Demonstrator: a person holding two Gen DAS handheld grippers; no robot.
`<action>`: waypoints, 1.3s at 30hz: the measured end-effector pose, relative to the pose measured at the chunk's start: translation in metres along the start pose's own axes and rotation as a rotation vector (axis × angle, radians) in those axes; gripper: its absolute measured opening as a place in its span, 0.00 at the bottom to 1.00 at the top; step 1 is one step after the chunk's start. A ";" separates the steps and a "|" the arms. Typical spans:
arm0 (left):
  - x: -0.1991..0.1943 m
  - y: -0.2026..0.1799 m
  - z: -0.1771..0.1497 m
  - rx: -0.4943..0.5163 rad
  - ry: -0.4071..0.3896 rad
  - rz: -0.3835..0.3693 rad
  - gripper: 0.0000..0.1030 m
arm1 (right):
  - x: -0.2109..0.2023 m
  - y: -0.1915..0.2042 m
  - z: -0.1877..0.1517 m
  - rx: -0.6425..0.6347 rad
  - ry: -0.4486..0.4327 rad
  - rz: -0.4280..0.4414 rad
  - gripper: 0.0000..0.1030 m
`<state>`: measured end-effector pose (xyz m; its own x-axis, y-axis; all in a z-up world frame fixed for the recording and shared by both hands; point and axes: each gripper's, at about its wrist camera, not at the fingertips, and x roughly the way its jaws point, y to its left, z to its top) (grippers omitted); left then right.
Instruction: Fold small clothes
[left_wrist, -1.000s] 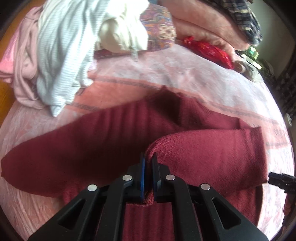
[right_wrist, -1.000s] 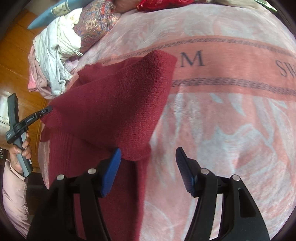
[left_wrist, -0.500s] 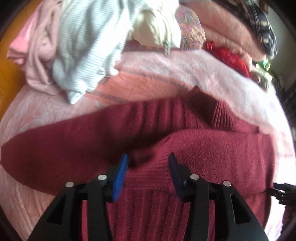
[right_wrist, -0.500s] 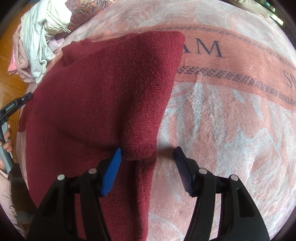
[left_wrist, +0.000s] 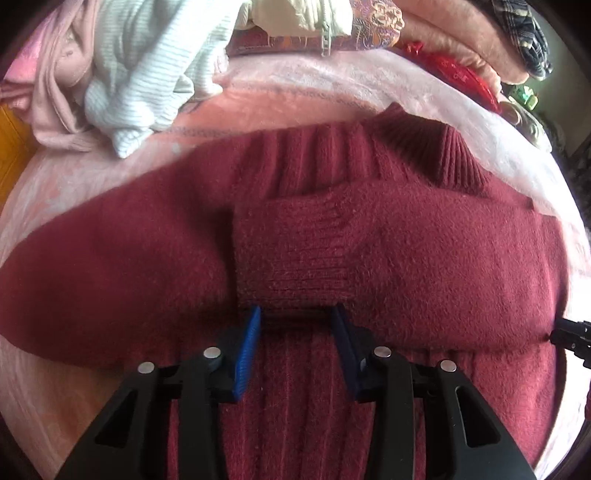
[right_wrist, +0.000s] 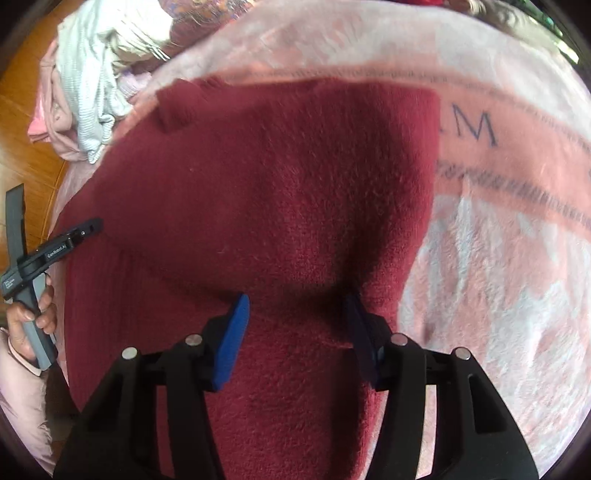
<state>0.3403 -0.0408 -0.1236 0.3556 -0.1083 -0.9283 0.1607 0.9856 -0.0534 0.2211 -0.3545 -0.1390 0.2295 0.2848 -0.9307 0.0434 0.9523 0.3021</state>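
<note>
Both my grippers, left (left_wrist: 295, 325) and right (right_wrist: 297, 314), spread wide, empty, over sweater (left_wrist: 369, 240) on blanket (right_wrist: 498, 240). One sleeve (left_wrist: 388, 254) folded across chest; next, grip other sleeve (left_wrist: 110, 254).

We hold the left gripper (left_wrist: 295, 319) low, with its jaws spread apart and nothing between them; the blue pads (left_wrist: 248, 350) face each other across the gap. Our right gripper (right_wrist: 295, 306) also has its jaws wide apart and grips nothing. In the right wrist view, our left hand (right_wrist: 31, 314) is at the left edge, with its fingers closed around the grey handle of its gripper.
</note>
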 end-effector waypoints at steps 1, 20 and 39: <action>-0.002 -0.001 0.000 0.003 -0.006 0.002 0.40 | 0.000 0.001 0.001 -0.005 0.001 -0.006 0.53; -0.076 0.307 -0.021 -0.440 -0.023 0.294 0.81 | 0.002 0.080 0.025 -0.028 0.055 0.014 0.60; -0.027 0.352 -0.024 -0.400 -0.027 0.216 0.09 | 0.040 0.113 0.050 -0.045 0.021 -0.051 0.70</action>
<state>0.3653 0.3122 -0.1262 0.3669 0.1075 -0.9240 -0.2859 0.9583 -0.0021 0.2841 -0.2413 -0.1322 0.2076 0.2379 -0.9489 0.0111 0.9693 0.2454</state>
